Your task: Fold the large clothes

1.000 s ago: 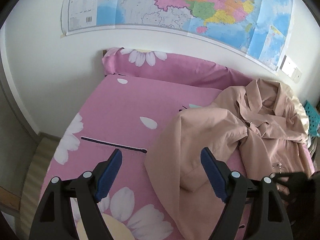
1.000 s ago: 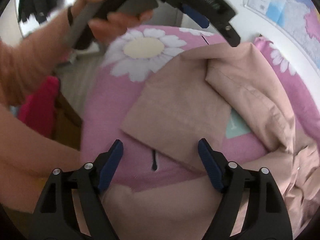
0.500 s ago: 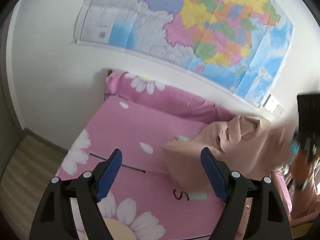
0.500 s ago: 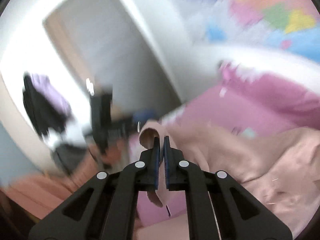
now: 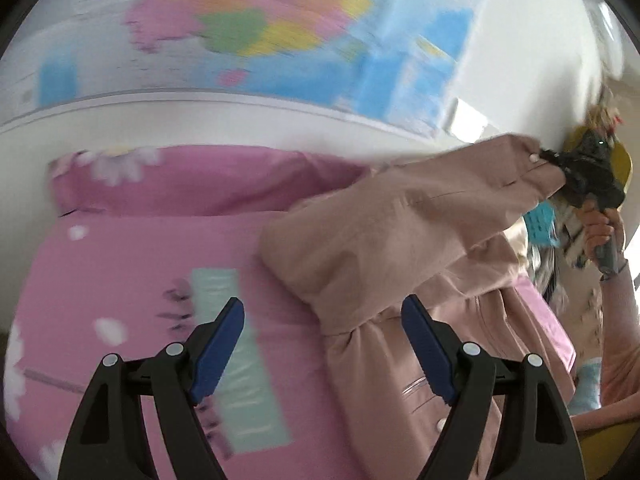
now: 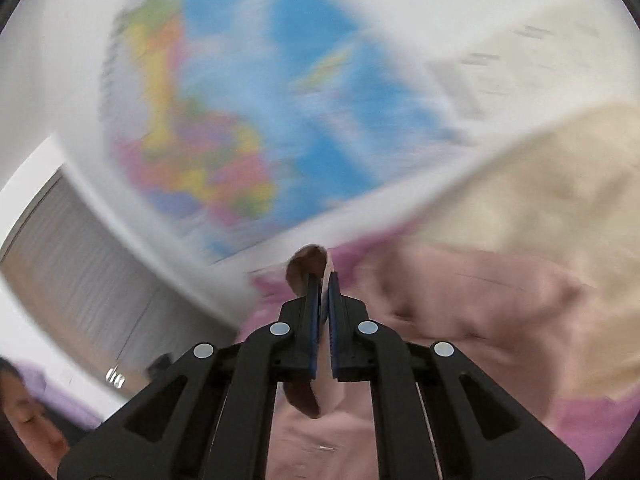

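Coat (image 5: 384,232), dusty pink: sprawled over pink flowered bed (image 5: 132,264), one sleeve lifted off it toward the wall. Blurred map (image 5: 248,28) above. Right gripper (image 6: 324,300): clamped tight on the sleeve end. Left gripper (image 5: 324,344): jaws wide, gripping nothing, over bed and coat.

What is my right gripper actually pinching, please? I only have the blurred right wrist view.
Observer: The end of a sleeve of the beige-pink coat, lifted off the pink bed.
Operator: Thank you. Is the left gripper helping?
Observer: No, the left gripper is open and holds nothing.
Operator: Where does the coat's body lie?
Observer: On the bed, below the raised sleeve, partly between the left fingers.
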Tool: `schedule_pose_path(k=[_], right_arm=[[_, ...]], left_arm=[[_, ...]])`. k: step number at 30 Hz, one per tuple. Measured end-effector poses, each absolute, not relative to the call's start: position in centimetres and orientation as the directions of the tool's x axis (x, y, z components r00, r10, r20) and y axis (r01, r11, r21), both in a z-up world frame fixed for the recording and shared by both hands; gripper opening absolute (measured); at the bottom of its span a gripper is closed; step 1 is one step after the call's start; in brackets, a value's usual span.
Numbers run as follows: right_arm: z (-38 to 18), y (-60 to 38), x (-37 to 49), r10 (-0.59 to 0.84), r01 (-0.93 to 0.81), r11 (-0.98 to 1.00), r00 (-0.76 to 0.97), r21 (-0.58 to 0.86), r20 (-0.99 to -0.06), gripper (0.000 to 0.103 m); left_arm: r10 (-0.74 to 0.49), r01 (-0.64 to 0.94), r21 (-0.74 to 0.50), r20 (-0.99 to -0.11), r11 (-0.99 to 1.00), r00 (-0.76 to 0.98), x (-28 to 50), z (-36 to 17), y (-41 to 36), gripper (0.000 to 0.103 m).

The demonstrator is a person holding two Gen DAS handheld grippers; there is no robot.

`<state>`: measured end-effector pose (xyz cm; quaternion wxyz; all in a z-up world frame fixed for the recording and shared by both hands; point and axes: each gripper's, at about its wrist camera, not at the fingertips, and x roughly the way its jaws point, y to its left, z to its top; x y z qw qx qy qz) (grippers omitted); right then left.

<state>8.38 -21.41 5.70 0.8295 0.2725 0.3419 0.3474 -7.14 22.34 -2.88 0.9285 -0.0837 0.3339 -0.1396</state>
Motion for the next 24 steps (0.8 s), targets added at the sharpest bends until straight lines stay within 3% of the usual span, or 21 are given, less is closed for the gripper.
schedule_pose_path(k=[5,11,13,16,18,19,22,24], right_arm=[[-2.4,-25.6,8.9,0.657,-0.191,0.708,0.533,0.680,-0.534,0.005],[-8.0,-27.4,9.0,0.664,-0.112,0.689,0.494,0.716,-0.562,0.010],[-8.4,-27.7,8.8,0.667,-0.117,0.689,0.490,0.716,-0.562,0.016],[-7.9,-27.6,8.0,0.668,-0.143,0.695,0.492,0.704,-0.559,0.037],[-7.4,-27.3,7.2,0.672,-0.188,0.703,0.491,0.686,-0.555,0.058],[-7.2,-26.9,7.0,0.669,-0.204,0.712,0.487,0.672,-0.562,0.060],[-7.2,-25.7,6.4,0.619,-0.239,0.774,0.477,0.586,-0.624,0.054],[-7.5,-25.0,6.3,0.570,-0.250,0.818,0.473,0.518,-0.672,0.013]], left_arm=[[-0.306,0.269,-0.159,-0.651,0.950,0.695,-4.0,-4.2,17.2,0.079],[-0.284,0.290,-0.114,-0.699,0.950,0.656,-1.3,-5.5,14.2,0.079],[-0.277,0.289,-0.107,-0.707,0.951,0.651,-0.5,-5.6,13.6,0.079],[-0.250,0.279,-0.080,-0.717,0.957,0.651,0.4,-6.0,12.5,0.073],[-0.234,0.277,-0.062,-0.725,0.959,0.648,1.0,-6.2,12.0,0.069],[-0.220,0.273,-0.048,-0.732,0.961,0.645,1.3,-6.6,11.6,0.069],[-0.205,0.274,-0.034,-0.754,0.961,0.625,1.6,-7.5,11.3,0.069],[-0.187,0.271,-0.018,-0.767,0.962,0.614,1.9,-8.2,11.1,0.069]])
